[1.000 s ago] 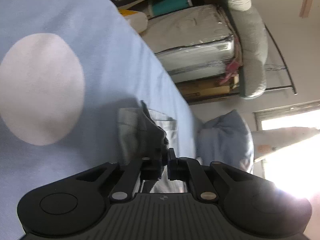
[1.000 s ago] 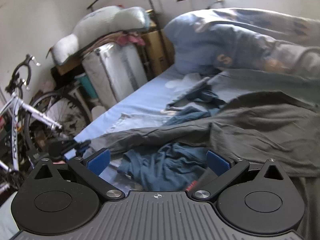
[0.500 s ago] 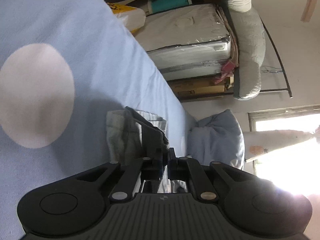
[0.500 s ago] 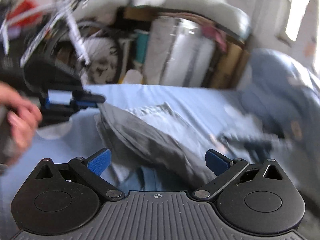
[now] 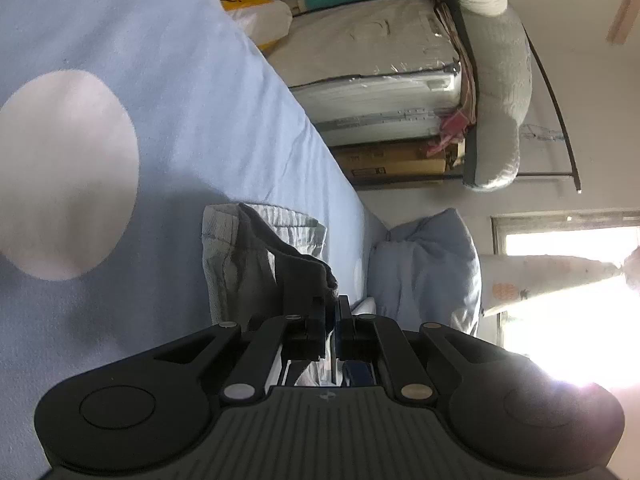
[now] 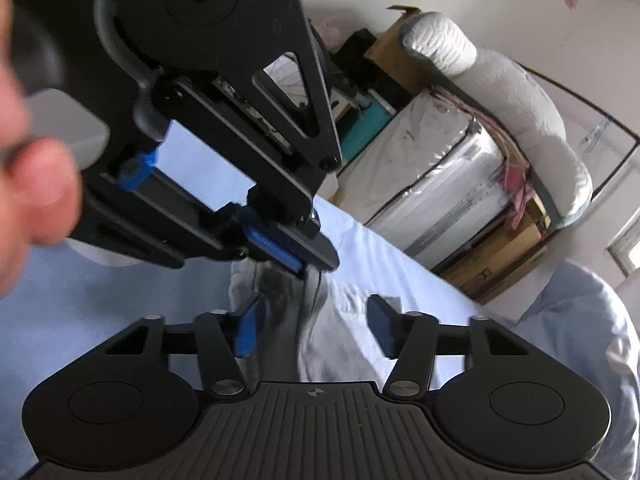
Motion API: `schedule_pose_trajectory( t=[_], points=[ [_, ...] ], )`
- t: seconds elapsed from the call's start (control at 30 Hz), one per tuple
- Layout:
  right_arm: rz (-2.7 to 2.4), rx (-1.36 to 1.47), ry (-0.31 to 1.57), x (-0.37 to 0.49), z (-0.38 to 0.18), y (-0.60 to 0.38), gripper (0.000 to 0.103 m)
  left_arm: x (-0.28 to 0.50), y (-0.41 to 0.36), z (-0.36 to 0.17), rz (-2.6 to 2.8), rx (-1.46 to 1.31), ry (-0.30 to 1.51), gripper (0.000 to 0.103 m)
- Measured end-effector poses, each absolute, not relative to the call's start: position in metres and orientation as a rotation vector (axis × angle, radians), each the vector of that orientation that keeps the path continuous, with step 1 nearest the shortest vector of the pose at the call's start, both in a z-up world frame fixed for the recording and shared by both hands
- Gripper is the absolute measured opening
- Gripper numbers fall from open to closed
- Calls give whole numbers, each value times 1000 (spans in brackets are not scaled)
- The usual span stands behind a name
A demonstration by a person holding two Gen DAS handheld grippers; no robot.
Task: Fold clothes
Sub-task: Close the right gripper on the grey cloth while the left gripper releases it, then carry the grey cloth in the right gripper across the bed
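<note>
Your left tongs point(image 5: 331, 308) are pinched tight on the grey shirt's point(image 5: 296, 268) edge, just above the blue bed point(image 5: 192, 128). Your right tongs point(image 6: 312, 330) are closing around the same cloth, close beside. Next, I think: grip, then spread it flat.

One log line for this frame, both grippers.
left gripper: shut on grey garment | right gripper: closing around it, not yet gripping | bed
</note>
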State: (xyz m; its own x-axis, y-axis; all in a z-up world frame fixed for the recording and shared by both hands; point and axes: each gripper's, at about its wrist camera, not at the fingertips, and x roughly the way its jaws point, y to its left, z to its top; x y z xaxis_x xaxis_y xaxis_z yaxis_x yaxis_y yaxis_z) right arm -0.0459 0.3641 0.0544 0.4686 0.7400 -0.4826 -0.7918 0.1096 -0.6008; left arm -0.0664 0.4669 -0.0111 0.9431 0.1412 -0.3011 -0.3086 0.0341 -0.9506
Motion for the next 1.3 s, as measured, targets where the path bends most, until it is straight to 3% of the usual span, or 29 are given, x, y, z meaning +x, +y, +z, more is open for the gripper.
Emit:
schedule_pose_trajectory(
  t=[0.03,0.17,0.37,0.43,0.57,0.8,1.0,1.3],
  points=[
    [1134,-934,71,-46,54,367,49,-67,468,-11,347,-1499,137,8],
    [1144,-948,95,-40,48,368,3,-68,470,-12,344,-1501,135,8],
    [1140,-727,247,-23,70,352,3,-64,469,-9,331,-1496,138,10],
    [1141,-629,316,-11,80,342,3,-63,468,-3,345,-1465,143,23],
    [1145,-480,423,3,97,319,3,-72,467,15,419,-1392,133,38],
    [1114,-377,480,18,119,306,3,-110,469,62,552,-1277,33,81],
    [1104,-284,541,36,140,310,3,-130,465,99,617,-1134,-2,103],
    [1014,-116,666,107,168,290,3,-85,433,72,389,-1261,156,103]
  ],
)
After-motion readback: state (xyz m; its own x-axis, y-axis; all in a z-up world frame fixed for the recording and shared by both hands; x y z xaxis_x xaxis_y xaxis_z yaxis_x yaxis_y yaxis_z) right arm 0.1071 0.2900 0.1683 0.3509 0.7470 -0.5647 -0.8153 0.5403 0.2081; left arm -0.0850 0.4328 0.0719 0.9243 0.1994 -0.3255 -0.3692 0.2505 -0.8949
